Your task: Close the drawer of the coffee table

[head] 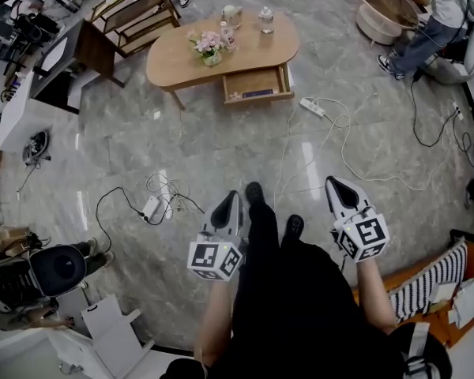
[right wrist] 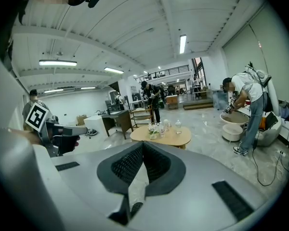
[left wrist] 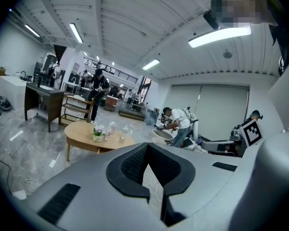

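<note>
Left gripper (head: 231, 202) and right gripper (head: 336, 186) are shut and empty, well short of the open drawer (head: 257, 83).
We hold both low before us, jaws together on nothing. Beyond our shoes, loose white cables (head: 344, 158) and a power strip (head: 311, 106) cross the marble floor (head: 142, 148). Well beyond them stands the coffee table (head: 178, 58), its drawer pulled out toward us.

A wooden desk (head: 170, 61) is seen standing on the grey marble floor (head: 221, 148). A pot of pink flowers (head: 209, 47) and a lidded glass jar (head: 265, 20) are set on its top. A white power strip (head: 312, 106) is laid on the floor nearby.
</note>
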`<state>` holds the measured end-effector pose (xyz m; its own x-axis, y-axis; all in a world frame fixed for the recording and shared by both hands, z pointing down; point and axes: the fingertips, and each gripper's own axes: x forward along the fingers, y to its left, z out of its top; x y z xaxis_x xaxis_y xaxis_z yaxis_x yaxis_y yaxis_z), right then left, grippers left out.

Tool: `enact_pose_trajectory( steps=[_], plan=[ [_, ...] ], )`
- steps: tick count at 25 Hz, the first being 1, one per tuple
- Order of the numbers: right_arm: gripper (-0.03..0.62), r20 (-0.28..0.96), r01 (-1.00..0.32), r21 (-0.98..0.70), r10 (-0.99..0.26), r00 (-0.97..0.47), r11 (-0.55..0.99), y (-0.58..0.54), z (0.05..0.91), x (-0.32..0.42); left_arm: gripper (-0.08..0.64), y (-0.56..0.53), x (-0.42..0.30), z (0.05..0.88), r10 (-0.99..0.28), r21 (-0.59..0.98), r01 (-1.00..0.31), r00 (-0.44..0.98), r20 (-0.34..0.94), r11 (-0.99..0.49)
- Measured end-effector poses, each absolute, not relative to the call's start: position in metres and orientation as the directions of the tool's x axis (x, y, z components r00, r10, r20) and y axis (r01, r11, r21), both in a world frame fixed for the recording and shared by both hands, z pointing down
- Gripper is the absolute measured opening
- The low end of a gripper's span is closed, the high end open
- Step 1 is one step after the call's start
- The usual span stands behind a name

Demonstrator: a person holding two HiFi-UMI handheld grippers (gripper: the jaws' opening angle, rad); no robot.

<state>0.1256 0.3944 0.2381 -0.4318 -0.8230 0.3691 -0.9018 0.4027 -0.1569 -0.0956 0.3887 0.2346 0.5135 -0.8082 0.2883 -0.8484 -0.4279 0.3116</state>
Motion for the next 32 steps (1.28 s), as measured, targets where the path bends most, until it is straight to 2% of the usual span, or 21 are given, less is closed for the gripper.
enact_pose_trajectory(
  steps=[12, 24, 32],
  plan=[
    [0.011, 0.341, -0.941, -0.108, -0.877, -0.339, 0.322, 0.271, 0.203, 0.085, 0.014, 0.243, -0.141, 0.210, -0.782, 0.315, -0.796, 0.589, 0.202, -0.518],
    [0.011, 0.412, -0.978, -0.118, -0.887, -0.206, 0.172, 0.239, 0.224, 0.094, 0.014, 0.173, -0.141, 0.246, -0.690, 0.368, -0.731, 0.674, 0.263, -0.574],
    [0.012, 0.426, -0.964, -0.153, -0.866, -0.261, 0.215, 0.168, 0.248, 0.108, 0.014, 0.123, -0.126, 0.252, -0.715, 0.349, -0.764, 0.638, 0.286, -0.543]
  ],
)
